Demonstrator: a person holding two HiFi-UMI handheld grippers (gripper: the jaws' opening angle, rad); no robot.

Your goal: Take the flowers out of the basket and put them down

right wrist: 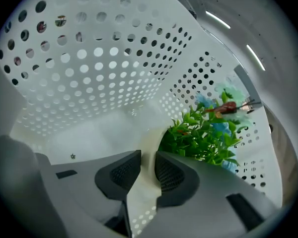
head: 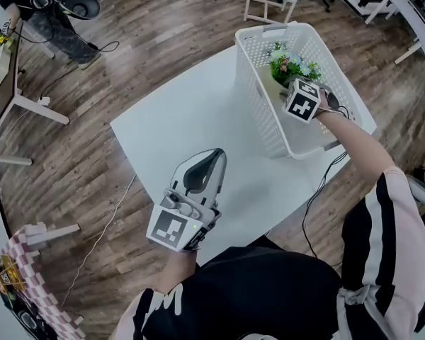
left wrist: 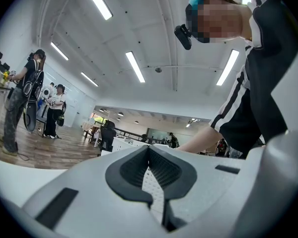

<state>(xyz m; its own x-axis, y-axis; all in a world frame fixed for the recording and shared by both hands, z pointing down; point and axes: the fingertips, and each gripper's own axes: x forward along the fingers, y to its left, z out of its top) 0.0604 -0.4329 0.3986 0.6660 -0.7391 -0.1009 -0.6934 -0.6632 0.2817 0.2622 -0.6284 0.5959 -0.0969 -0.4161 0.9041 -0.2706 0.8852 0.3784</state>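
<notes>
The white worktop [head: 191, 126] carries a white perforated basket [head: 258, 101] at its far right corner, and the flowers [head: 292, 66] stand inside it against the far wall. The right hand-held gripper [right wrist: 148, 155] reaches down into the basket, pinching the rim of the flowers' cream pot [right wrist: 147, 135]. The left hand-held gripper [head: 214, 154] hovers over the near worktop, jaws pressed together and holding nothing.

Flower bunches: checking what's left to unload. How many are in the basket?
1. The flower bunch stands at the far end of the basket, its cream holder pinched by the right gripper. Floor beneath the gripper is hidden.
</notes>
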